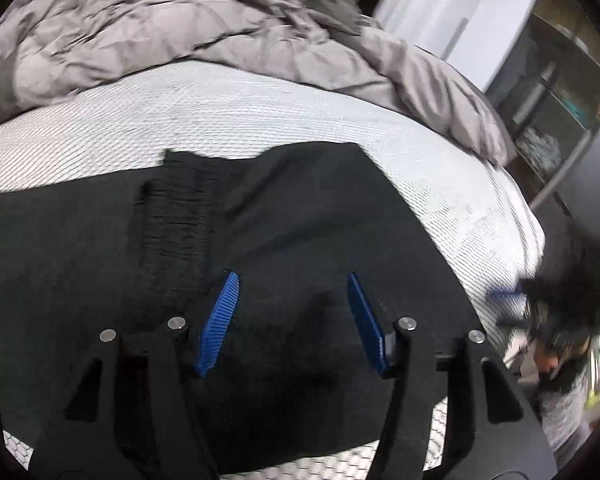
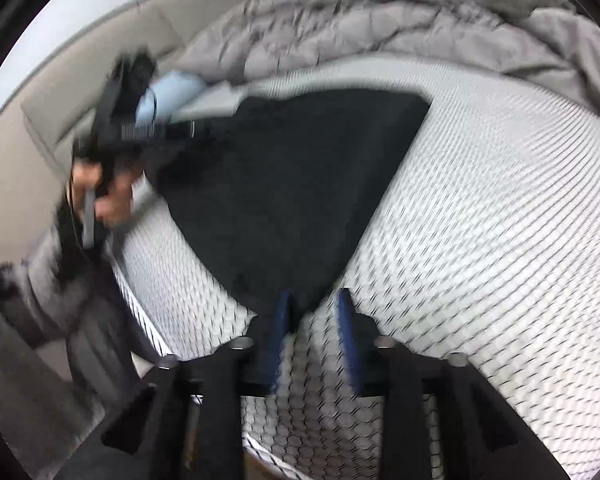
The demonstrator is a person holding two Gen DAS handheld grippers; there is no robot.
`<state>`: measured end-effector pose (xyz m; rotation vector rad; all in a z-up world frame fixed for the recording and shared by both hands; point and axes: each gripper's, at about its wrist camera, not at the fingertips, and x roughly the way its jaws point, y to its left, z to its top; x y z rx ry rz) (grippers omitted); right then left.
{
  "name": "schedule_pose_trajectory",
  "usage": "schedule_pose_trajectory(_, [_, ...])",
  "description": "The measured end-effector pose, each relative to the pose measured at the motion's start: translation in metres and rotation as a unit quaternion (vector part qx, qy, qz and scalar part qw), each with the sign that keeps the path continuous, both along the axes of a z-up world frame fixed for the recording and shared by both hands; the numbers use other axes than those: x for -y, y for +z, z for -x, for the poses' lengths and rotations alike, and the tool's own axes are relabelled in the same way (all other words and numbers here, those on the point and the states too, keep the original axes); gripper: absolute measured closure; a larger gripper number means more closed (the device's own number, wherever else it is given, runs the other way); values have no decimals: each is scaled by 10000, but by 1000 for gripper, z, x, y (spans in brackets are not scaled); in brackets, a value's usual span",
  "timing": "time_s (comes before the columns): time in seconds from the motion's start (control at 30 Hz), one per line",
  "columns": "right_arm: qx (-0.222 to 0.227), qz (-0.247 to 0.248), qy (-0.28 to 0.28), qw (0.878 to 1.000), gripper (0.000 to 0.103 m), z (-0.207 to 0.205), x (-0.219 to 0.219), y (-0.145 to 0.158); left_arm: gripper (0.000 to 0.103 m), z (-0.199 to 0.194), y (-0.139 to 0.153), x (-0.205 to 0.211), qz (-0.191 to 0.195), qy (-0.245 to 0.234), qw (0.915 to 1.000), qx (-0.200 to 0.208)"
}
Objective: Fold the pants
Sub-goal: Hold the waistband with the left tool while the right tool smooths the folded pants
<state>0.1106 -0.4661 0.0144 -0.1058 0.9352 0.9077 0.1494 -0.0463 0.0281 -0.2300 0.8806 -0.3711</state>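
Black pants (image 1: 284, 232) lie flat on the bed mattress (image 1: 228, 112), directly beneath and ahead of the left claw (image 1: 292, 320), which is released. Right claw (image 2: 314, 320) released, the pants' corner at its tips; left nearer. No containers in view

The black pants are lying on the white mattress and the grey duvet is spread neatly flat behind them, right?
Not quite. The black pants do lie on the white mattress, but the grey duvet is crumpled in a heap behind them, as the left wrist view shows.
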Motion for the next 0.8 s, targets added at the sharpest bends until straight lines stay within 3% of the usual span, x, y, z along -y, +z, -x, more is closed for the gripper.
schedule_pose_trajectory(0.03, [67,-204,-252,9995,43,-6,3,6,44,2,1,12,-83,-203,9997,50])
schedule_pose_trajectory(0.07, [47,-427,-519,9977,42,-16,4,10,38,2,1,21,-148,-342,9993,72])
schedule_pose_trajectory(0.17, [-266,-586,-1029,9926,42,-50,-15,5,36,-3,-7,47,-535,-663,9964,-30])
schedule_pose_trajectory(0.23, [-588,-599,-955,9919,43,-69,-36,-4,35,-6,-16,52,-692,-794,9943,-188])
schedule_pose_trajectory(0.33, [-729,99,-954,9927,54,-96,-72,-21,35,-1,-25,47,-834,-905,9920,-293])
schedule_pose_trajectory(0.37, [-872,91,-1004,9911,55,-108,-77,-26,35,4,-26,46,-962,-976,9902,-263])
schedule_pose_trajectory(0.5, [-1134,-267,-1381,9835,55,-150,-83,-32,32,17,-32,37,-1065,-1022,9886,-307])
schedule_pose_trajectory(0.63, [-1389,-833,-2014,9660,55,-188,-84,-37,32,20,-27,20,-792,-1082,9905,-318])
schedule_pose_trajectory(0.73, [-1435,-798,-2203,9615,55,-206,-92,-34,32,-3,-7,-6,-419,-606,9971,-167])
schedule_pose_trajectory(0.8, [-1392,-797,-2174,9628,54,-205,-92,-29,32,-27,5,-21,-648,-77,9978,-66])
